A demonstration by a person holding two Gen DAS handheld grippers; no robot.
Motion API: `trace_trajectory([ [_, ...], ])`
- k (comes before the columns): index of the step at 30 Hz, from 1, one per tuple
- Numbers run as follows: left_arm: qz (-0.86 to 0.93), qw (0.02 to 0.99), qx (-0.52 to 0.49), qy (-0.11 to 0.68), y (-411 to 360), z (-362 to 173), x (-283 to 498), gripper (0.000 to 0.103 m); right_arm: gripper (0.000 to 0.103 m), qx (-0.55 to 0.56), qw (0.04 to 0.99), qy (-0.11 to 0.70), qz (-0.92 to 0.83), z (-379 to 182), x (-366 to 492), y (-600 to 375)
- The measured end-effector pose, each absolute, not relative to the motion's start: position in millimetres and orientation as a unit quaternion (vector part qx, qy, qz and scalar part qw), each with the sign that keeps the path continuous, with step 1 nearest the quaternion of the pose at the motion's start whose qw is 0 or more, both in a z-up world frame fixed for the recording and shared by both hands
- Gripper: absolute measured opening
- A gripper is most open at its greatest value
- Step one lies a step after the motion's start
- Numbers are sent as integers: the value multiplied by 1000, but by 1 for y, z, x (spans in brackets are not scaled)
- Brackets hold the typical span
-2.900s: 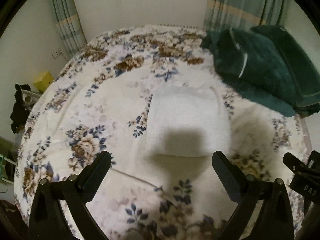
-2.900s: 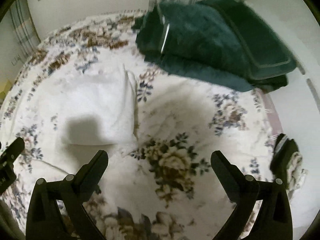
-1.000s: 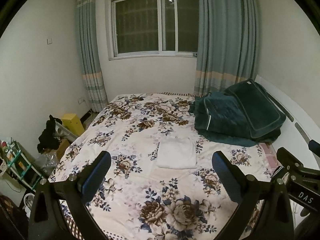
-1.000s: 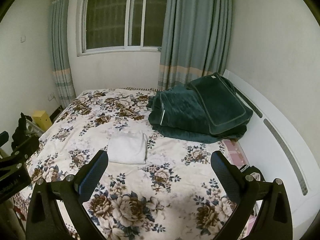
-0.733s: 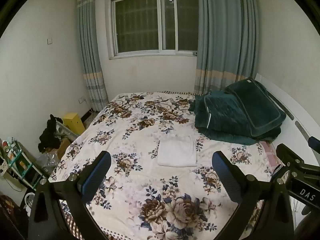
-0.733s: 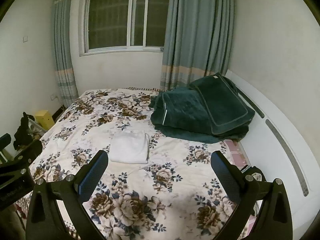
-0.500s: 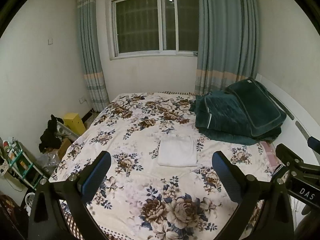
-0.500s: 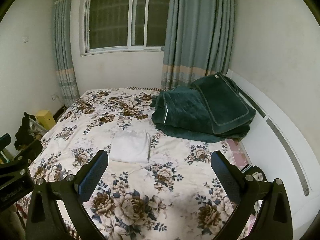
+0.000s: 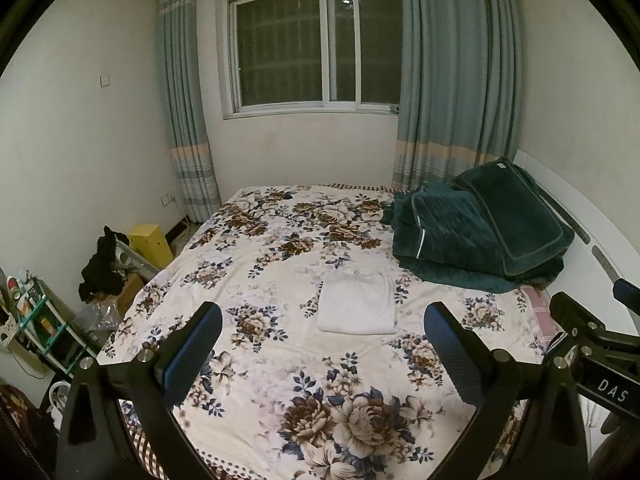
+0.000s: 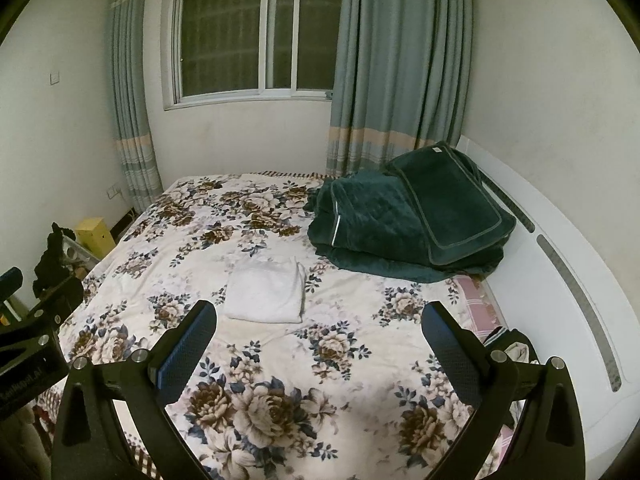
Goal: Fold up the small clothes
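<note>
White folded garment (image 9: 357, 304) lying flat near middle of floral bedspread (image 9: 280, 360), a neat rectangle, well apart from both grippers. Dark green quilt (image 9: 476, 232) heaped at far right of bed, near the garment's upper right corner but not touching. Left gripper (image 9: 322, 336) held back above near edge of bed, jaws spread wide, nothing between them. Right gripper (image 10: 318, 332) likewise raised and released, empty. Curtained window (image 9: 316, 44) beyond. Yellow box (image 9: 150, 240) and dark clothing (image 9: 100, 268) on floor, left of bed.
</note>
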State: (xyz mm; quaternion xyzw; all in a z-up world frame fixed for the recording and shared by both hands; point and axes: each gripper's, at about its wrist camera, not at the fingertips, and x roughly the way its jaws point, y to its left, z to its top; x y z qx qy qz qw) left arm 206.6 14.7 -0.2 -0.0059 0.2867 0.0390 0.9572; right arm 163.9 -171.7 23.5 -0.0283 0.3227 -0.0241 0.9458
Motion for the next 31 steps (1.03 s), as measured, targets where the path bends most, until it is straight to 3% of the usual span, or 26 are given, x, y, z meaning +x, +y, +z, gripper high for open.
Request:
trace_trajectory([
  [31,43,958,-9,284,11,3,207,103,103,-27,945,325,-25,20,160,-168],
])
